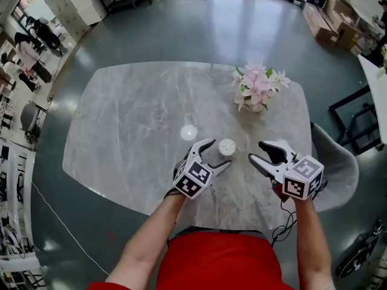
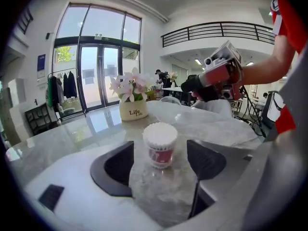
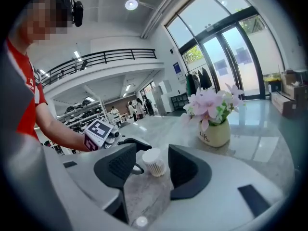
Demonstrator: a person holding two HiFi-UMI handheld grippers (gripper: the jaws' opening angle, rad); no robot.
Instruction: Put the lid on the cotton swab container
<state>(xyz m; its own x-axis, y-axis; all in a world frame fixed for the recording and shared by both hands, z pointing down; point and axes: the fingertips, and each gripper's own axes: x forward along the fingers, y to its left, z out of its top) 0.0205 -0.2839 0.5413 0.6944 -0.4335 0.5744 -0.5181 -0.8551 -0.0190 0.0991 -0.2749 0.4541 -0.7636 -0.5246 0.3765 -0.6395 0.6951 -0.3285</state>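
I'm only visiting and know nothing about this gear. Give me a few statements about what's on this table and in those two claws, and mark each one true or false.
1. The cotton swab container stands uncovered on the table. True.
2. The left gripper is clamped on the container. False: its jaws stand apart on either side without touching it.
3. The lid lies on the table, apart from the container. True.
4. The right gripper holds the lid. False: its jaws are open and hold nothing.
5. The flowers are blue. False: they are pink and white.
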